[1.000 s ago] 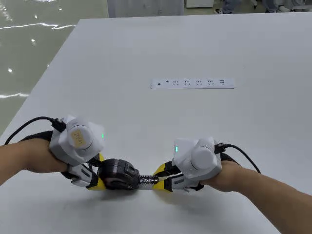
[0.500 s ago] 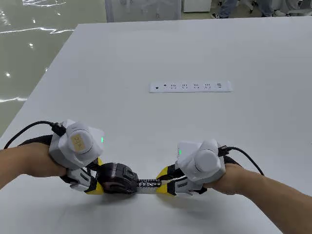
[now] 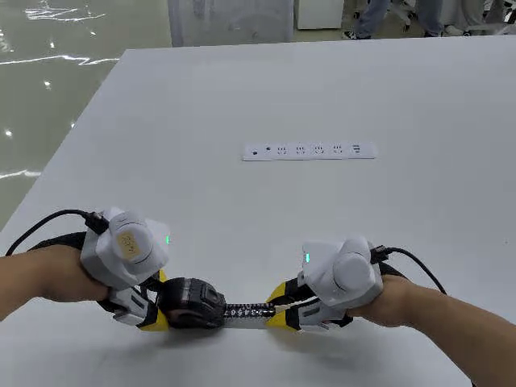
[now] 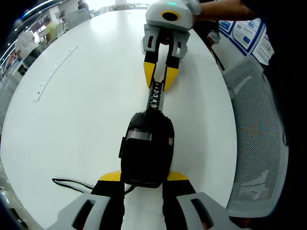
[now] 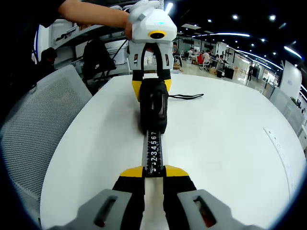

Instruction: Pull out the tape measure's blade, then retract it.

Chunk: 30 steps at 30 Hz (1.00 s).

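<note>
A black tape measure case lies on the white table near its front edge. My left gripper is shut on the case. A short length of numbered blade runs out of it to the right. My right gripper is shut on the blade's tip. In the right gripper view the blade shows numbers up to about 7 and leads to the case. In the left gripper view the blade runs ahead into the yellow fingertips of the right gripper.
A white power strip lies flat in the middle of the table, well beyond both grippers. A thin black strap trails from the case. A mesh chair stands beside the table's near edge.
The right gripper has drawn away from the case to the right, and more of the blade now shows between the two grippers. The left gripper still grips the case.
</note>
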Available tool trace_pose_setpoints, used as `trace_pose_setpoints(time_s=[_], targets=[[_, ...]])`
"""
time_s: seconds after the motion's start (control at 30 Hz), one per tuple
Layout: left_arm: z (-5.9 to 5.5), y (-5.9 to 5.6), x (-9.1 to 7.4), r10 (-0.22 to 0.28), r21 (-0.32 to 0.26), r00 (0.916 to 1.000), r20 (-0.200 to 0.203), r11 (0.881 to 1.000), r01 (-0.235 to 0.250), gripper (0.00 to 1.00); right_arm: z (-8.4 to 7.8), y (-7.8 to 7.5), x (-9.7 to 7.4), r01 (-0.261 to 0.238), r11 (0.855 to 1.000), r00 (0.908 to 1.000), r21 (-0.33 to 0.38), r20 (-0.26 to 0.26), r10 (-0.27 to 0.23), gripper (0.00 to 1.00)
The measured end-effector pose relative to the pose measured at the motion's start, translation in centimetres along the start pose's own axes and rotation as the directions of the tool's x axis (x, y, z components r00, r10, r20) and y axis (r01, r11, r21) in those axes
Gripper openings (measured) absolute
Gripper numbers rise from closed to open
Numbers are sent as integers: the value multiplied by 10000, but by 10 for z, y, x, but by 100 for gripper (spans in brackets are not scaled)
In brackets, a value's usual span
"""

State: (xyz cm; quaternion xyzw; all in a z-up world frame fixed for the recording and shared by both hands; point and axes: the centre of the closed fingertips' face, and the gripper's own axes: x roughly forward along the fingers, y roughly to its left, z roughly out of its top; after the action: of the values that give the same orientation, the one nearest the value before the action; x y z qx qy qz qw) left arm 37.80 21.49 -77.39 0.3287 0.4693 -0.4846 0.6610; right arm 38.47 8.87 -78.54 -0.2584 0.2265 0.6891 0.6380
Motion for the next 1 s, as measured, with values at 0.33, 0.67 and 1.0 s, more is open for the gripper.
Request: trace_pose_setpoints(time_s=[0.33,0.67,1.0], targets=[[0,-1,1,-47,-18,10000,-11,10000,47,27,-7,0,-9,38,10000,10000,19,-17,-38,12],[1,-1,1,-61,-25,10000,-10,10000,61,27,-10,0,-13,52,10000,10000,24,-32,-52,12],[2,-3,2,-108,-76,9999,-22,9999,108,27,-22,-1,-26,82,10000,9998,-38,-153,-83,12]])
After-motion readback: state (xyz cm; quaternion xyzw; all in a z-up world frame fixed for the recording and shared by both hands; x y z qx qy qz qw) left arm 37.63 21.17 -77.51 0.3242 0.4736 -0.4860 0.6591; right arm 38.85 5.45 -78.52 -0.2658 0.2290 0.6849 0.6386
